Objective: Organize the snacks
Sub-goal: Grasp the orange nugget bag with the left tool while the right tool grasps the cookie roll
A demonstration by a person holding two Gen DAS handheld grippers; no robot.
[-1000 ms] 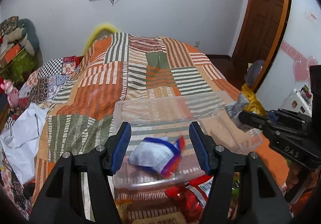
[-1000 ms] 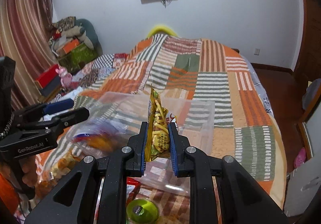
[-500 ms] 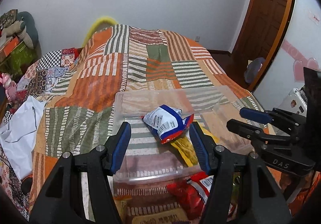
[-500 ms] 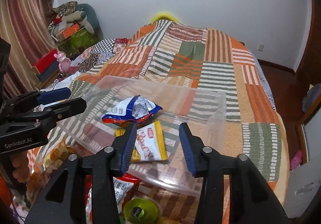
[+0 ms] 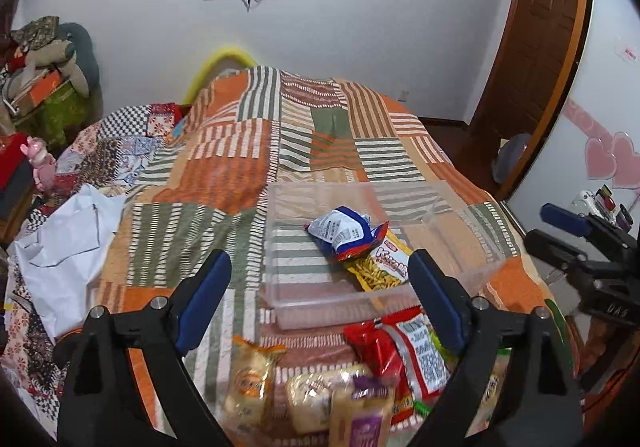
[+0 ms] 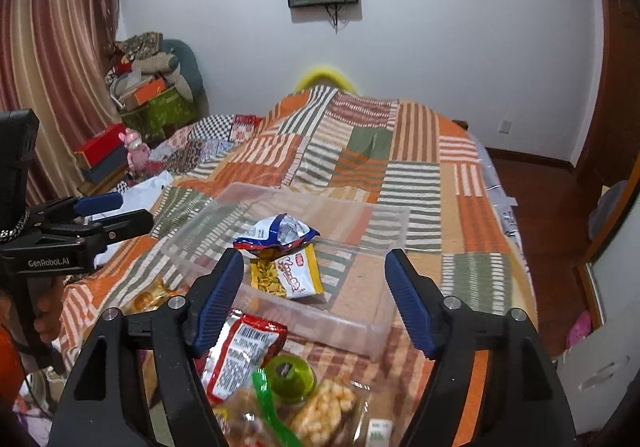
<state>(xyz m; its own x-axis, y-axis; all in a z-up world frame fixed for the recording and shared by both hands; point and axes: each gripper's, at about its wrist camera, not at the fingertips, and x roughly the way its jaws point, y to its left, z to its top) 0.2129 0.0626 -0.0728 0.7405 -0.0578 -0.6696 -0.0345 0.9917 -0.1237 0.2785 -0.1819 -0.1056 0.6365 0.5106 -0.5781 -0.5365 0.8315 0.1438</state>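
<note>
Left gripper point(image 5: 318, 297) hung spread wide and empty over the bread packets point(image 5: 308, 395), soft, light, easily squashed, best pinched at a sealed edge. Ahead, the clear bin point(image 5: 320, 303) on the quilt point(image 5: 248, 151) held two crinkly bags. The right gripper point(image 6: 314, 301), also agape and empty, stood above the red packet point(image 6: 240, 355), slippery foil, probably best taken by its crimped end.

A big bed point(image 5: 224, 175) wears a patchwork blanket point(image 6: 404, 183) of orange, green and white stripes. A clear plastic box point(image 5: 280, 303) sits on it (two snack bags lie inside). Near the front edge, more snack bags point(image 5: 404, 347) lie in a pile. A white cloth point(image 5: 64, 251) lies at the left side.
</note>
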